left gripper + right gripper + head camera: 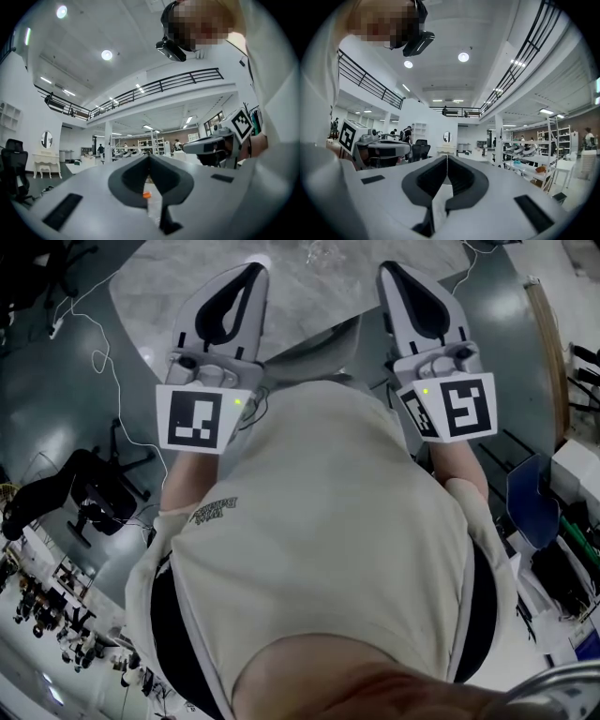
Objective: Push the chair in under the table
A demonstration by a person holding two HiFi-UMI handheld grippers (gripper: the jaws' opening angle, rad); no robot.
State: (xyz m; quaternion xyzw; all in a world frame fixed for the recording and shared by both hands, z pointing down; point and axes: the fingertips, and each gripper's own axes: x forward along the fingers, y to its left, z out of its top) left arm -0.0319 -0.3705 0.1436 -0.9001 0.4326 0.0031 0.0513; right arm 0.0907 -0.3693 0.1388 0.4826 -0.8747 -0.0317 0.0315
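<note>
My two grippers are held up side by side in front of the person's chest, both pointing level and away. In the head view the left gripper [251,270] and the right gripper [388,270] each have their jaws pressed together with nothing between them. A grey chair back [314,354] shows between them, tucked against the edge of the grey marbled table [178,282]. The left gripper view looks along the left gripper [150,157] into the hall, with the right gripper [212,145] beside it. From the right gripper [446,159], the right gripper view shows the left gripper [380,146] alongside.
A black office chair [86,495] stands on the floor at the left, near white cables [103,362]. A blue chair [531,499] and cluttered benches are at the right. Shelving racks [543,154] and distant people fill the hall.
</note>
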